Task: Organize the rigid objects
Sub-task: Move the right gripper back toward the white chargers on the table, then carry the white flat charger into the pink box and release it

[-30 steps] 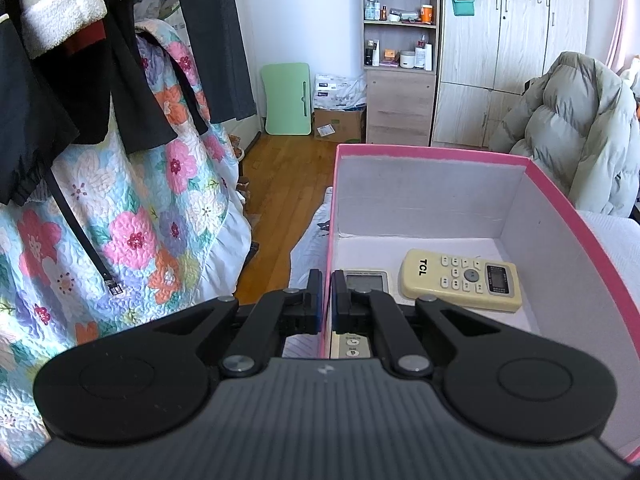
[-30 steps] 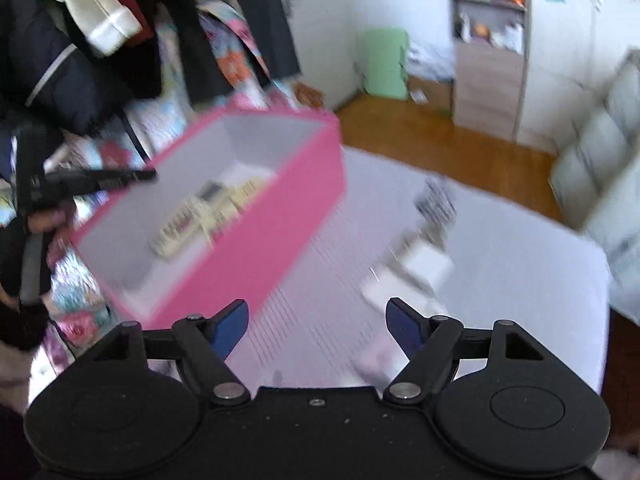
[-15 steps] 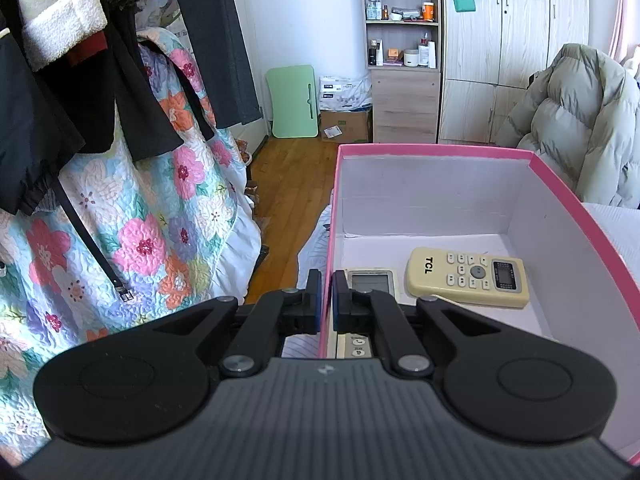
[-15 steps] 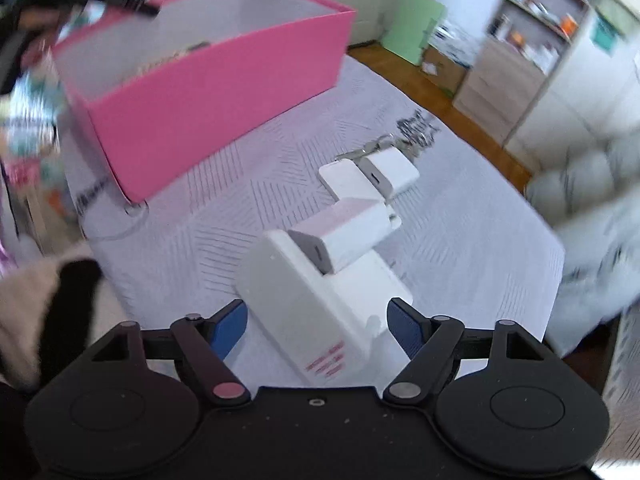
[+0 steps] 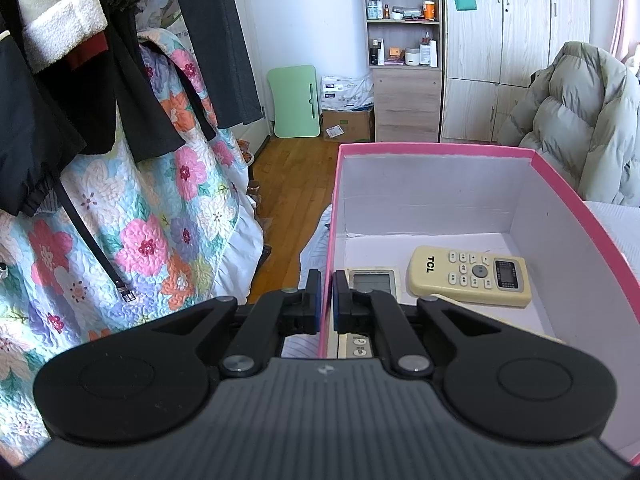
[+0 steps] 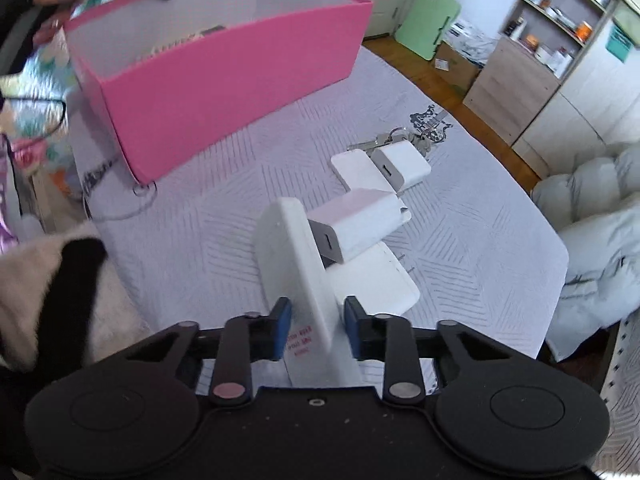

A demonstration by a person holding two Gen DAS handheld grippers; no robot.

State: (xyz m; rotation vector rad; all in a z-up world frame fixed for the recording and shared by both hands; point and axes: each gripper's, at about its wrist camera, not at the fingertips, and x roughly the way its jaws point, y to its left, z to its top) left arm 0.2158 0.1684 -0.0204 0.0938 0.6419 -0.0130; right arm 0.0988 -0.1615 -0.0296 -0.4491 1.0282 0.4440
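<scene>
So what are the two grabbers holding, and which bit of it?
The left gripper pinches the pink box by its side wall. The right gripper straddles the near end of a white block; whether it grips is unclear.

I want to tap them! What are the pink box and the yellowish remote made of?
Pink box: probably cardboard, matte, with thin flat walls, a white inside and a folded seam at the bottom. Yellowish remote: looks like hard, smooth plastic, cream and slightly shiny, with moulded buttons that may be rubber.
</scene>
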